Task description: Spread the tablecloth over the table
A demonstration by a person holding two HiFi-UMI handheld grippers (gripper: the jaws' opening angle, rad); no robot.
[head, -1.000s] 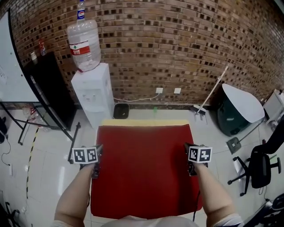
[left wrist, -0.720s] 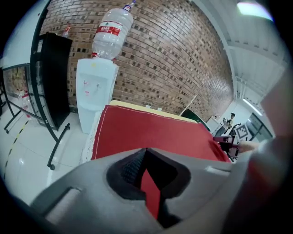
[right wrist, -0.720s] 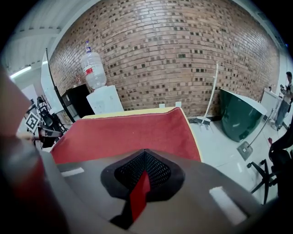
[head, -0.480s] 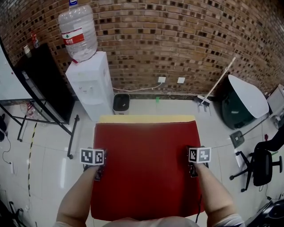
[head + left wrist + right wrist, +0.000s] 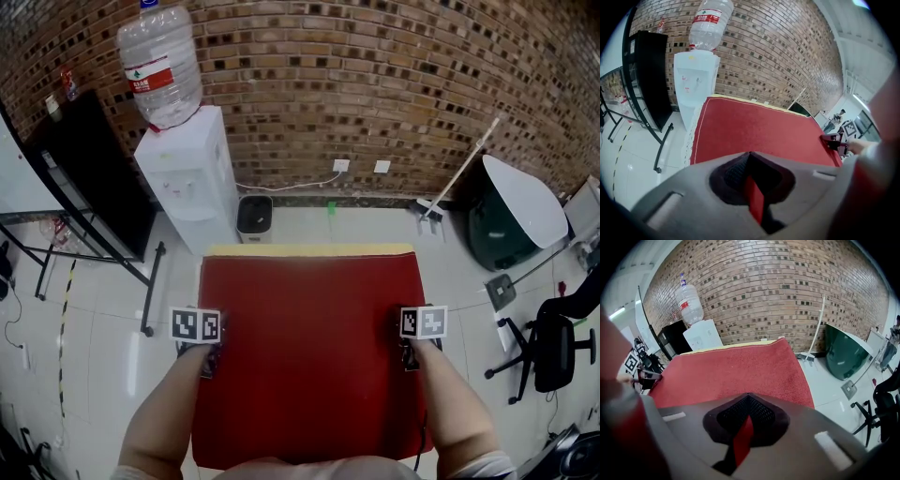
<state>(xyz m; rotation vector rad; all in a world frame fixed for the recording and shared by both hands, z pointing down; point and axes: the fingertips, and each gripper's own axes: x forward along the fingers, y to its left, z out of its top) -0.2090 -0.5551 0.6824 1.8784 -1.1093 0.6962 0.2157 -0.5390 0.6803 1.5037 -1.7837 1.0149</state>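
Versus one second back: the cloth (image 5: 309,356), red, sat lower and flatter over the table (image 5: 309,250), and both grippers had come down with it. Versus half a second back: next to no change. The cloth covered nearly the whole top. Only a yellow strip of table showed along the far edge, as before.

Left gripper (image 5: 210,364) was at the cloth's left edge, jaws closed on a thin fold of red cloth, seen plainly in the left gripper view. Right gripper (image 5: 410,358) was at the right edge, jaws likewise pinched on a fold of cloth. The two sat roughly level with each other, about midway along the sides.

Surroundings, large to small:
- Brick wall (image 5: 375,84) ran behind everything.
- Black cabinet (image 5: 103,187) stood far left.
- White water dispenser (image 5: 187,178) stood near the table's far left corner, with a bottle (image 5: 155,61) on top.
- Dark green tub (image 5: 492,246) with a white lid stood far right.
- Chair (image 5: 551,354) stood right of the table, well apart from it.
- Broom (image 5: 459,178) leaned on the wall.
- Small bin (image 5: 254,218) stood just beside the dispenser.
- Sockets (image 5: 340,165) were low on the wall.

Counts: one cloth, one table, two grippers, one cabinet, one dispenser, one bottle, one tub, one chair, one broom, one bin, two sockets.
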